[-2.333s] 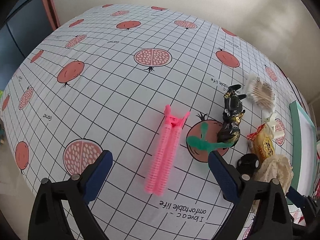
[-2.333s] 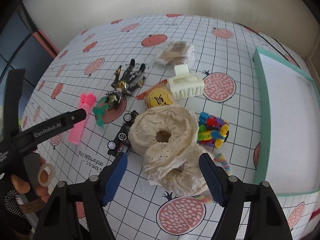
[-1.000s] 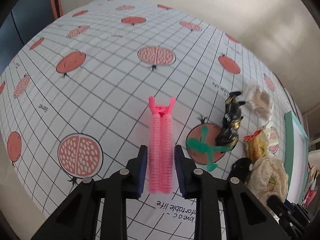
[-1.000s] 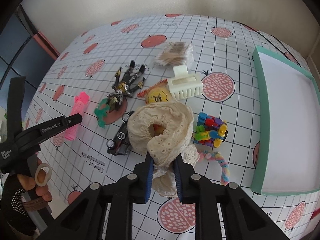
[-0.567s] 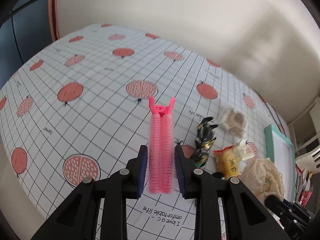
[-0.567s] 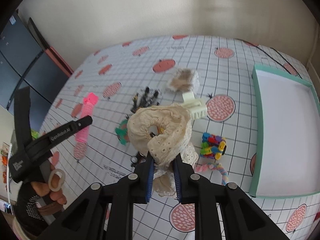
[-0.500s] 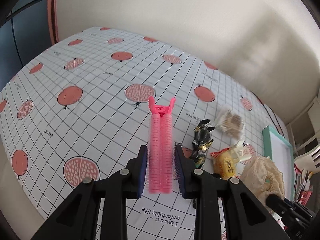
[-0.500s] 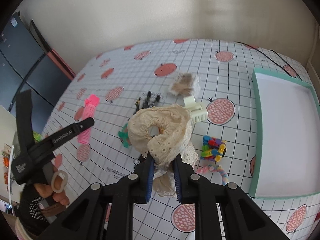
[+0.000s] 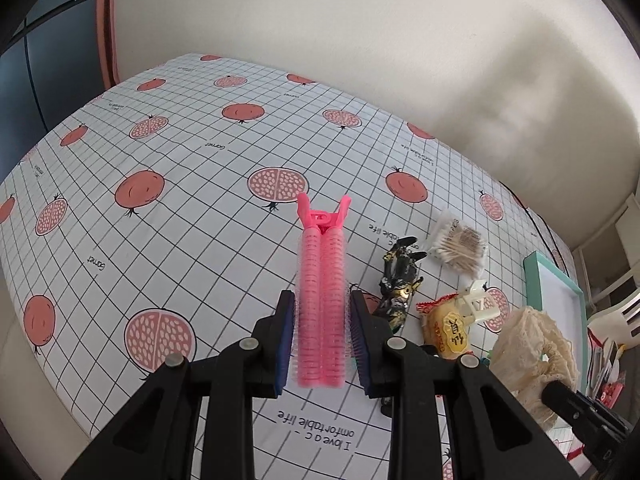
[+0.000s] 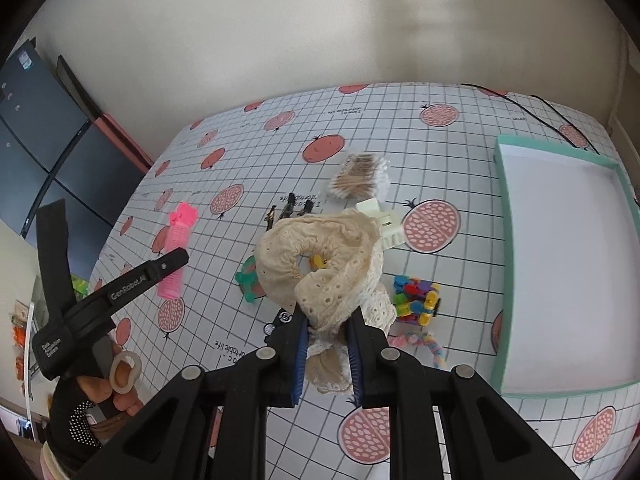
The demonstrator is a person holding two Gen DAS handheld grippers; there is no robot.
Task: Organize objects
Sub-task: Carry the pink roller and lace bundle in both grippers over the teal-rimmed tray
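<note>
My left gripper [image 9: 321, 342] is shut on a pink hair roller clip [image 9: 322, 280], held lifted above the table with its clip end pointing away. The same pink hair roller clip [image 10: 176, 248] shows in the right wrist view at the left. My right gripper [image 10: 328, 342] is shut on a cream lace scrunchie [image 10: 320, 256], raised off the table; the cream lace scrunchie [image 9: 532, 344] also appears at the right of the left wrist view. A teal-rimmed white tray [image 10: 502, 216] lies at the right, with nothing in it.
On the pomegranate-print cloth [image 10: 460, 160] lie a cotton swab pack [image 10: 360, 178], a cream hair claw [image 10: 386, 222], a black-gold figure [image 9: 398, 280], a yellow snack packet [image 9: 446, 330], a green toy [image 10: 248, 282], coloured clips [image 10: 416, 294] and a pastel twist [image 10: 424, 342]. A wall runs behind.
Both grippers shut, the left on the pink roller clip and the right on the lace scrunchie, then rose from the table with them. The table items look smaller and farther now.
</note>
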